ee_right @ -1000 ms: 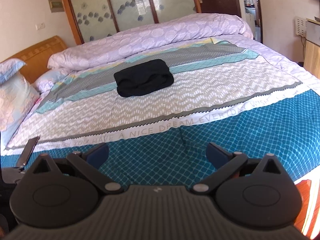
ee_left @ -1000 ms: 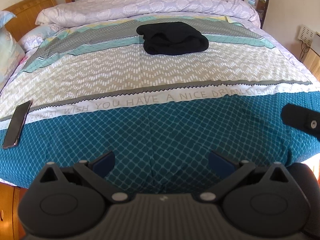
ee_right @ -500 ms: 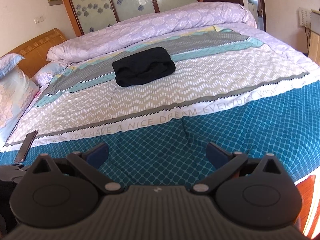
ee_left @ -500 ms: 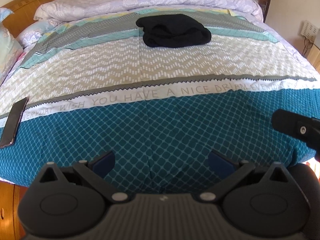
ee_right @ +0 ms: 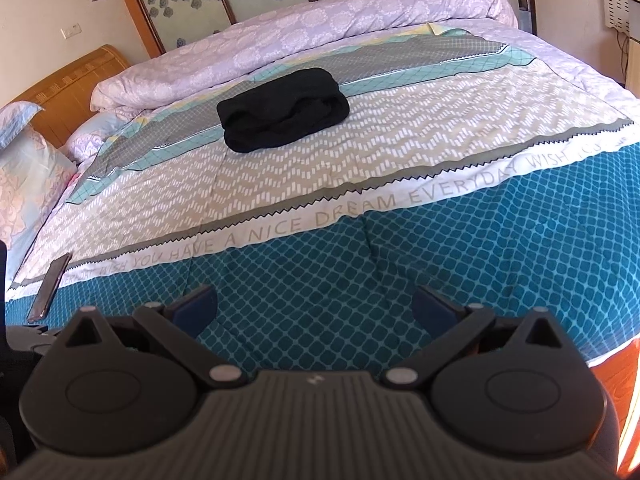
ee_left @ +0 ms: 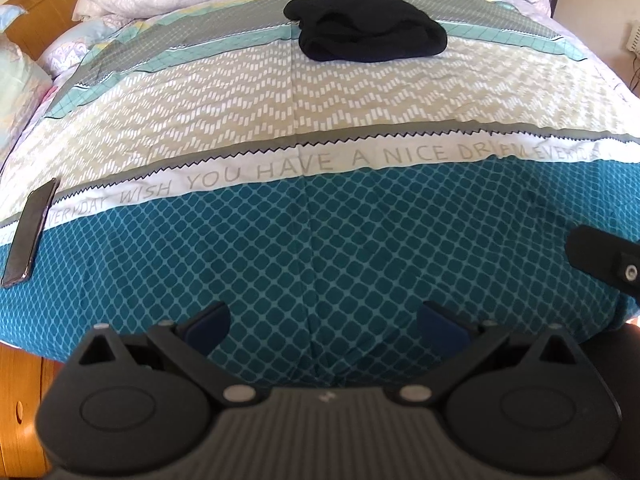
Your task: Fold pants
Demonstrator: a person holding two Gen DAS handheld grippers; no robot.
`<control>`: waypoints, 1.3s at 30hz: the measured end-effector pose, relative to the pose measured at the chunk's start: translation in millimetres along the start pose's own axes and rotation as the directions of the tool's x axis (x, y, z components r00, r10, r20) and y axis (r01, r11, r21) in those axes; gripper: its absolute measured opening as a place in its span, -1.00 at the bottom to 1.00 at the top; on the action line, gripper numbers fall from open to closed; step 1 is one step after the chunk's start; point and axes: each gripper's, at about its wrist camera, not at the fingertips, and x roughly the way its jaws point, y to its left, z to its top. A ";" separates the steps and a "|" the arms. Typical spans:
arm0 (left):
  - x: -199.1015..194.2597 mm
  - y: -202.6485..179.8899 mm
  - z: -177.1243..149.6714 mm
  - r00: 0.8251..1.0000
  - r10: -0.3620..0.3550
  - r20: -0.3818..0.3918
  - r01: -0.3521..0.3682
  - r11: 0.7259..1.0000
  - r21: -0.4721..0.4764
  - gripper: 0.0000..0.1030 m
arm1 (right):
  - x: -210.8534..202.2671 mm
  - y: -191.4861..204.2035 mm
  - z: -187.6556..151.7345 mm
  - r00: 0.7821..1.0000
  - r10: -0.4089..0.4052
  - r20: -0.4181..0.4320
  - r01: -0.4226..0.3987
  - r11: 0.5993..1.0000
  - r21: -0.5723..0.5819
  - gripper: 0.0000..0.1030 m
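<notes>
Bedspread (ee_left: 320, 240) lettering: "HAVE A NICE DREAM"

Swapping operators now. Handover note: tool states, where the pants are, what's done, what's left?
Left tool: open, empty, over the teal end of the bedspread.
Right tool: open, empty, beside it over the same end.
Black pants: a compact bundle far up the bed, near the rolled lilac duvet, well clear of both tools.
Phone lies at the bed's left edge.
Done: the pants look already bundled; how neatly, I cannot tell.
Left: probably only a check or tidy of the folds.
</notes>
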 end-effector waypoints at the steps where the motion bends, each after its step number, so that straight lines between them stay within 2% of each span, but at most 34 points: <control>1: 1.3 -0.1 0.0 1.000 0.001 -0.004 -0.001 1.000 0.002 1.00 | 1.2 -0.7 0.6 1.000 0.000 -0.003 0.000 1.000 0.001 1.00; 18: 2.6 0.9 5.8 0.999 0.013 0.039 -0.013 1.000 0.003 1.00 | 6.3 3.1 6.3 1.000 -0.019 0.002 0.019 0.999 -0.031 1.00; 24: 3.7 2.7 6.6 0.999 0.017 0.033 -0.016 1.000 -0.005 1.00 | 2.0 5.5 7.8 0.999 -0.025 0.027 0.026 0.999 -0.044 1.00; 39: 2.2 4.6 6.5 0.999 0.021 0.038 -0.020 1.000 -0.014 1.00 | 2.2 6.6 7.6 0.999 -0.024 0.027 0.025 0.999 -0.046 1.00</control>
